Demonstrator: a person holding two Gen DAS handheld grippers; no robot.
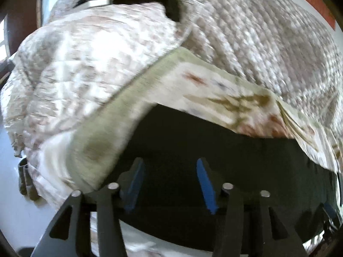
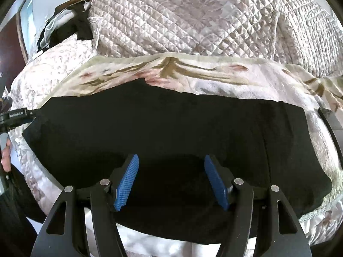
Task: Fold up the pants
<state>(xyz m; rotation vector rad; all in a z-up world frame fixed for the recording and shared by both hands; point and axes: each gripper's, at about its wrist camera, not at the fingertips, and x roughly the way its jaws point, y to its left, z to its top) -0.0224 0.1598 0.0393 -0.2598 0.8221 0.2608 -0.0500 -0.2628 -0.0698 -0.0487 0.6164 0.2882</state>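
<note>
While its blue pads (image 1: 204, 185) stand apart with nothing between them, the left claw (image 1: 169, 182) hangs over the near part of the black pants (image 1: 214, 141); no cloth is pinched there. That view is blurred. The right claw (image 2: 171, 180) is likewise spread, its pads (image 2: 126, 182) clear of each other and empty, poised above the pants (image 2: 171, 124) near their front edge.

Spread flat on the bed, the pants lie as a wide dark band running left to right across a cream blanket (image 2: 214, 79) with an olive and pink pattern. In the right wrist view their far edge sits on that blanket, their left end reaches a black bar of the left claw (image 2: 19, 115) at the frame's edge, and their right end stops short of the blanket's fringe. A fold line crosses the right part of the fabric.

Behind the blanket a quilt (image 2: 182, 21) with a pale diamond-stitched pattern is heaped up. Dark clothes (image 2: 64, 25) lie at the far left beyond the quilt. A hand (image 2: 6, 156) shows at the left rim of the right wrist view, beside the bed's edge.
</note>
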